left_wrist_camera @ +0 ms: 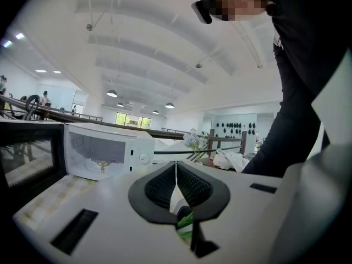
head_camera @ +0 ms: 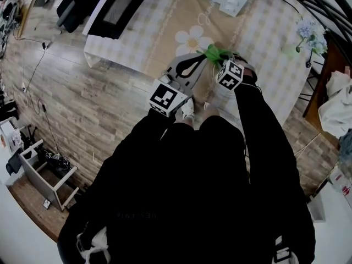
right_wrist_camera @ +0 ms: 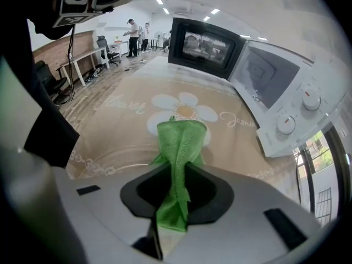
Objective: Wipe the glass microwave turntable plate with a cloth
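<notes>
Daisy-print desk (right_wrist_camera: 121,120), microwave (right_wrist_camera: 286,92) open. Right claw (right_wrist_camera: 175,172) clamps the green cloth (right_wrist_camera: 179,139) just above the glass turntable plate (right_wrist_camera: 104,159), which lies flat. Left claw (left_wrist_camera: 176,169) is pinched closed, nothing clearly gripped. Wiping looks about to start; next, press cloth onto glass.

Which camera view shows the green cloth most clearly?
The right gripper view: the green cloth is clamped between the right gripper's jaws. The head view shows only a small green bit by that gripper; the left gripper view shows only a thin sliver.
</notes>
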A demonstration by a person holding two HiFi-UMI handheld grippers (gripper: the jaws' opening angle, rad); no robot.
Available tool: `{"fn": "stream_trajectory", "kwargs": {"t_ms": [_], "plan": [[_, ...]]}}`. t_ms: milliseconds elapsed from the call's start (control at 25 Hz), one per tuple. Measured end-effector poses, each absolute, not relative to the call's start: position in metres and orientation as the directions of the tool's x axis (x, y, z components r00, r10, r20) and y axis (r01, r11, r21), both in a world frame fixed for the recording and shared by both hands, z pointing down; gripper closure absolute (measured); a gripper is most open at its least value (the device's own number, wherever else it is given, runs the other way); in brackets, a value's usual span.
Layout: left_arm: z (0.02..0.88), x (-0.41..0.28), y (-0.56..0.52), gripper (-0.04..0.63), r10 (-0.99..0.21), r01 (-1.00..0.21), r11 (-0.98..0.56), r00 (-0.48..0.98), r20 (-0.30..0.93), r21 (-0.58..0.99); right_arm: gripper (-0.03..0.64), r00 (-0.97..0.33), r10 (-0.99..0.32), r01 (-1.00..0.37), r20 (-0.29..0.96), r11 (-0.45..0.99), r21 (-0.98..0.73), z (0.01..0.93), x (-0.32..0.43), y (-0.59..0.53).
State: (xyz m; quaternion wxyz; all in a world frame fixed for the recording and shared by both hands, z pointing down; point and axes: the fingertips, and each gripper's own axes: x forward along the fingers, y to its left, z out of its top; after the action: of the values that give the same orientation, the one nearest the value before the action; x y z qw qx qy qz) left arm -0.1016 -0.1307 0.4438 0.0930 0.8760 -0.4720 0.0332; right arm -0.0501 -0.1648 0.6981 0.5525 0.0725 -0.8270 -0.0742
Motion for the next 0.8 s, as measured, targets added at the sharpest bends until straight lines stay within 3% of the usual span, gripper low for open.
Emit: {"fn": "stream_trajectory", "kwargs": {"t_ms": [400,800], "plan": [[0.441,-0.103,-0.106,0.574,-0.811,-0.821,-0.556,0.57,0.13,0.13,0.529,-0.382,-0.148,-0.012,0.912,0.988,0.155,0.699,-0.057,-0.118],[0.437,-0.103,-0.085,0.574,-0.799,-0.806,-0.576,0.59,0.118,0.132,0.528,-0.385,-0.122,-0.071,0.915,0.992,0.103,0.7,-0.057,-0.073]]}}
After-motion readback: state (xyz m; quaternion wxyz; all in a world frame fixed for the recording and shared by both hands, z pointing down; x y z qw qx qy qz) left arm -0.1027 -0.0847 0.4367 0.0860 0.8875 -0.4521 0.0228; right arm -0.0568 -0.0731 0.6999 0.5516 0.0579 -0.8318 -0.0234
